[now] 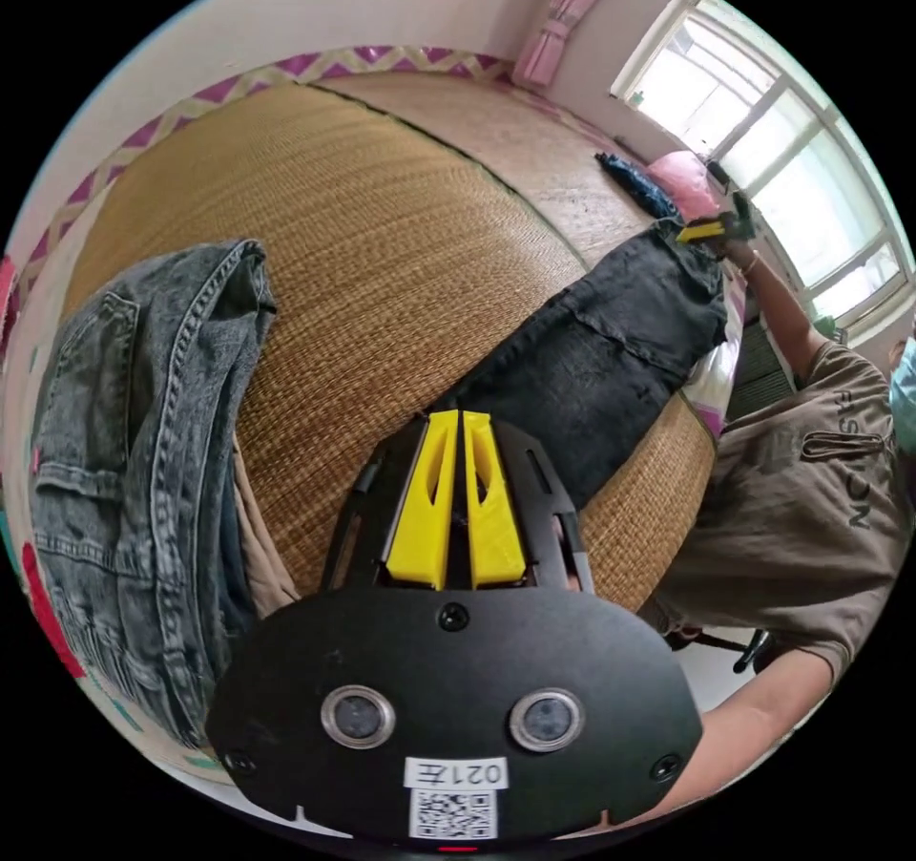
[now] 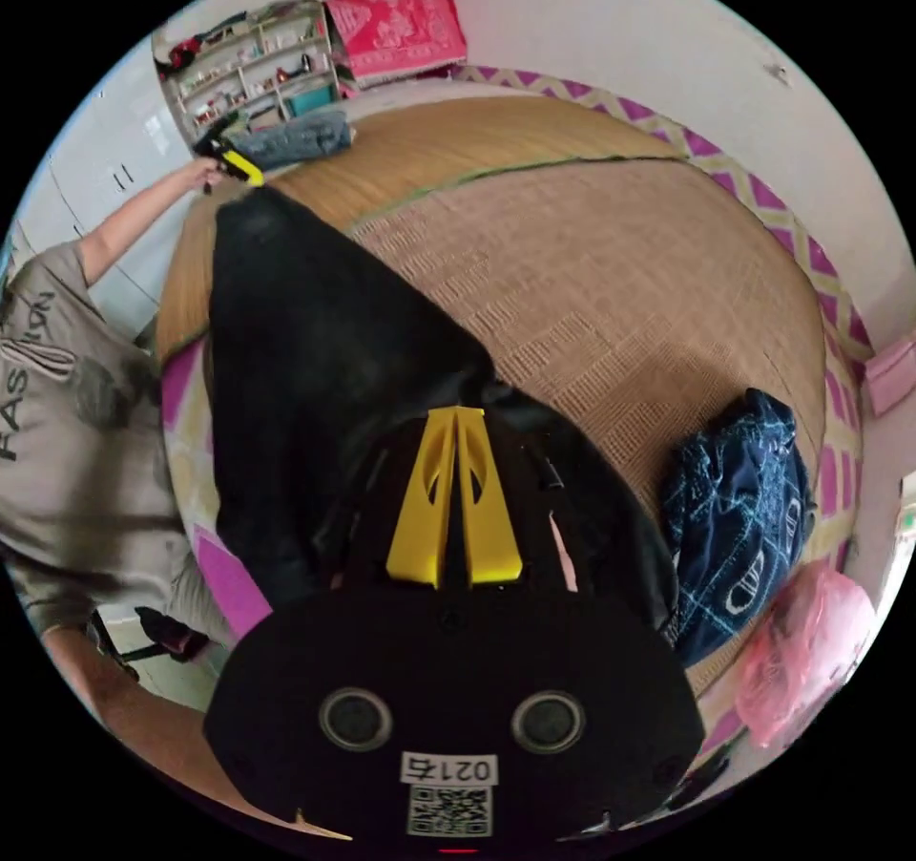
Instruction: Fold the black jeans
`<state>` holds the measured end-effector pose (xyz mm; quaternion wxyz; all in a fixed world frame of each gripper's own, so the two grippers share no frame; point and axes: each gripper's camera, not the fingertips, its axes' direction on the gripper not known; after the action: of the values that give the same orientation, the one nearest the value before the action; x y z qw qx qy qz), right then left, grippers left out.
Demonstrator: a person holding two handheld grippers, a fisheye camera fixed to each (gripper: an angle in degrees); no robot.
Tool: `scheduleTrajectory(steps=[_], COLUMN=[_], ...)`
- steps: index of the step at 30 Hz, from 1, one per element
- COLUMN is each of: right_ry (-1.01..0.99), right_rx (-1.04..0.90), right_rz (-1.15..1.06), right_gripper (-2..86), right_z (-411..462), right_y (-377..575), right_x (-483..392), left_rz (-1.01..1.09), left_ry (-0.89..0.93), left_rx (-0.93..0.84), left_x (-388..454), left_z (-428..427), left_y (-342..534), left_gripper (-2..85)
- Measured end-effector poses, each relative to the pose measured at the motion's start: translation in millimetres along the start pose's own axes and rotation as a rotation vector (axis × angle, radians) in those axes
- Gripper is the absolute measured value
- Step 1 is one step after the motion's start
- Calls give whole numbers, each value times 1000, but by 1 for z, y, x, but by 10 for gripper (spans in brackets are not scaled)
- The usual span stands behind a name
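Right gripper view: right gripper (image 2: 456, 414) pinching black jeans (image 2: 315, 346)

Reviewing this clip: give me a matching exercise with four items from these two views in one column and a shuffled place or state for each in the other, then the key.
Items:
1. black jeans
2. grey denim pile
3. navy patterned garment
4. pink plastic bag

Descriptions:
A. crumpled at the mat's edge, next to the pink bag
B. stretched out between the left claw and the right claw
C. translucent, off the mat by the border
D. heaped, pocket and seams showing

Pairs: 1-B, 2-D, 3-A, 4-C
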<state>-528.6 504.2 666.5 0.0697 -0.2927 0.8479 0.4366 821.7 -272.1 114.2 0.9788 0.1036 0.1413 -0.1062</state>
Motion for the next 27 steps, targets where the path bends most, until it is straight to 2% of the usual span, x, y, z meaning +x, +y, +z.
scheduleTrajectory(steps=[2, 3, 9, 13, 14, 15, 16, 17, 18, 20, 23, 27], right_ry=[182, 243, 262, 256, 313, 270, 223, 204, 256, 306, 221, 84], right_rx=[-190, -64, -119, 0, -89, 20, 33, 25, 42, 172, 358, 589], right_rz=[29, 51, 309, 379, 447, 510, 564, 677, 717, 691, 655, 640], right_gripper=[-9, -9, -10, -10, -10, -10, -9, -9, -8, -7, -6, -6], right_z=[57, 54, 46, 44, 62, 58, 56, 52, 45, 27, 3, 1], right_y=[7, 20, 64, 102, 122, 148, 159, 177, 191, 210, 251, 308], right_x=[-14, -21, -10, -26, -21, -19, -15, -9, -18, -46, -96, -173], left_rz=[43, 53, 154, 213, 170, 152, 111, -4, -33, -161, -383, -649], left_ry=[12, 9, -135, -192, -238, -247, -192, -181, -165, -101, 15, 173], left_rx=[43, 40, 51, 61, -20, -72, 59, 53, 41, 186, 426, 616], left_x=[27, 35, 116, 136, 123, 115, 99, 77, 69, 52, 39, 30], left_z=[-10, -10, -17, 12, 34, 45, 31, 22, 17, -19, -58, -59], left_y=[18, 21, 30, 26, 27, 29, 44, 57, 64, 114, 202, 298], left_gripper=[-8, -8, -10, -10, -9, -9, -9, -9, -8, -5, 22, 73])
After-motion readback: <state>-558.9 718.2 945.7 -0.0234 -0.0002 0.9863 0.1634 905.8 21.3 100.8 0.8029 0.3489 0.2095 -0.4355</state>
